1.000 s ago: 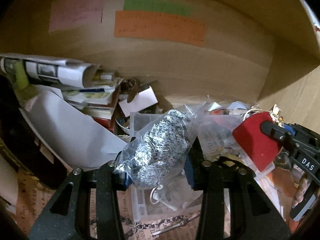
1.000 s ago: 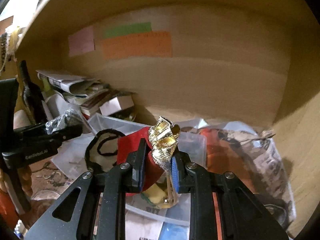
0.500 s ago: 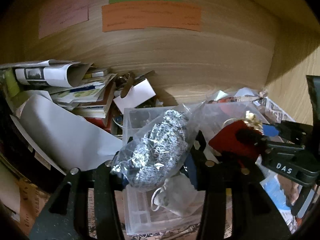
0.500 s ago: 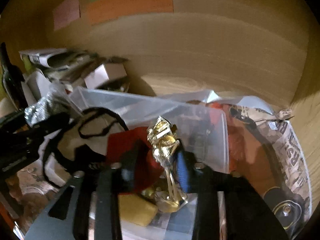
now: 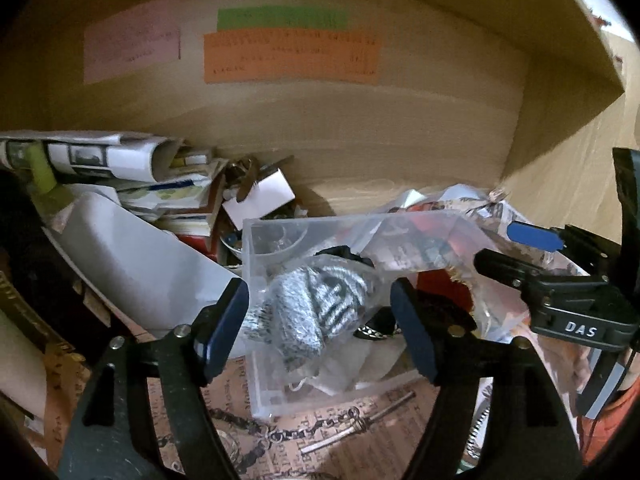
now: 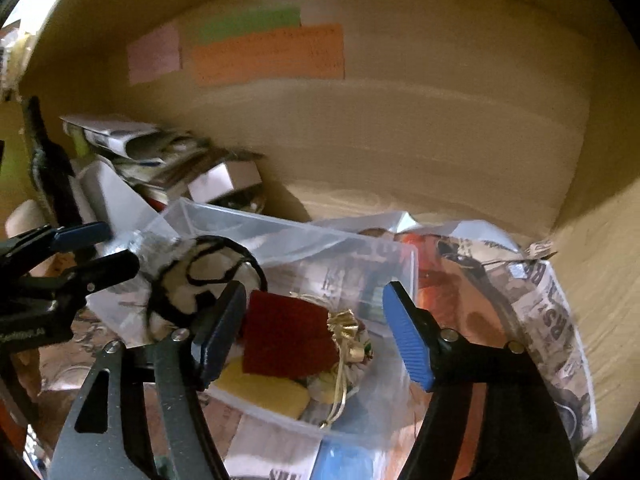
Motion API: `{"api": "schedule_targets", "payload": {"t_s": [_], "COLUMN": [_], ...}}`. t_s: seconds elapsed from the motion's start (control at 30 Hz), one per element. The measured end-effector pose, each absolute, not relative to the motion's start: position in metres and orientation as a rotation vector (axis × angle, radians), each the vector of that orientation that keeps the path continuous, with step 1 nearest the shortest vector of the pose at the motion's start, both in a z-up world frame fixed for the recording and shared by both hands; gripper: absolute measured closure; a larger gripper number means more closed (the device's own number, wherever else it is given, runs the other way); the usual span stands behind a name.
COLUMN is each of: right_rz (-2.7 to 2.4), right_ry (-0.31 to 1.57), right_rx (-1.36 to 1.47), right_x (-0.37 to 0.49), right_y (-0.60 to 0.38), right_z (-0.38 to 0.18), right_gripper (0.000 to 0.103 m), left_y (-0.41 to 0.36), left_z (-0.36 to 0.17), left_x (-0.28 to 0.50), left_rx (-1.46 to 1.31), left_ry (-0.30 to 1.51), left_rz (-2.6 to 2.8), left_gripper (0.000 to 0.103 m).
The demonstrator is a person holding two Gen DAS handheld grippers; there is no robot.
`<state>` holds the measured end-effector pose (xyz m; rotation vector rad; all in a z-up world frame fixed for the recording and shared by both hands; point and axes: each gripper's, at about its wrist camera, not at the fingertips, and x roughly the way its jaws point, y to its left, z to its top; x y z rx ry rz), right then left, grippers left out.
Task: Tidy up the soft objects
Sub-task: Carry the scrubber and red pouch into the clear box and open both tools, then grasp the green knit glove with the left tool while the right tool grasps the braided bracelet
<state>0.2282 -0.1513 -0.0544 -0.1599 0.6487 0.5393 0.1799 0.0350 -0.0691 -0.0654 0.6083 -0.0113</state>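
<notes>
A clear plastic bin (image 5: pixel 276 232) (image 6: pixel 304 236) stands on the shelf floor. A bagged silver metallic scrubber (image 5: pixel 316 304) lies in it, between the fingers of my open left gripper (image 5: pixel 320 328). A red pouch with a gold tie (image 6: pixel 288 336) lies in the bin on a yellow sponge (image 6: pixel 260 392), between the fingers of my open right gripper (image 6: pixel 316 332). A white pouch with a black cord (image 6: pixel 200 276) sits in the bin's left part. The right gripper shows in the left wrist view (image 5: pixel 504 252), and the left gripper in the right wrist view (image 6: pixel 96 252).
Stacked papers and rolled magazines (image 5: pixel 120 168) and a white sheet (image 5: pixel 132 264) crowd the left. Crumpled newspaper (image 6: pixel 540 304) lies right of the bin. A chain and metal bar (image 5: pixel 328 428) lie in front. Wooden walls (image 5: pixel 360 120) with coloured notes (image 5: pixel 288 56) close the back.
Both grippers have opened. The scrubber bag dropped from the left gripper and the red pouch from the right gripper into the bin. Both views have pulled back a little.
</notes>
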Motion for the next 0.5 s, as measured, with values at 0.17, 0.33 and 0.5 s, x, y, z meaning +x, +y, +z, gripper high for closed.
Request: {"api": "schedule_targets", "payload": {"t_s": [0.17,0.33,0.5], "right_rz": [0.568,0.582,0.592], "right_ry": [0.59,0.554,0.566], "right_rx": [-0.163,-0.178,-0.186], "right_x": [0.197,0.168,0.145], "right_y": [-0.16,-0.166,-0.17], "right_z": [-0.037,-0.033,-0.043], "right_gripper": [0.029,0.024,0.023], "left_y": [0.036,0.033,0.024], "left_z": [-0.054,-0.048,-0.055], "left_x": [0.156,0.127,0.102], "left_rx": [-0.082,-0.079,-0.059], "left_ry": [0.564,0.541,0.554], "left_rz": [-0.034,-0.066,-0.098], "left_gripper": [0.022,0.017,0.009]}}
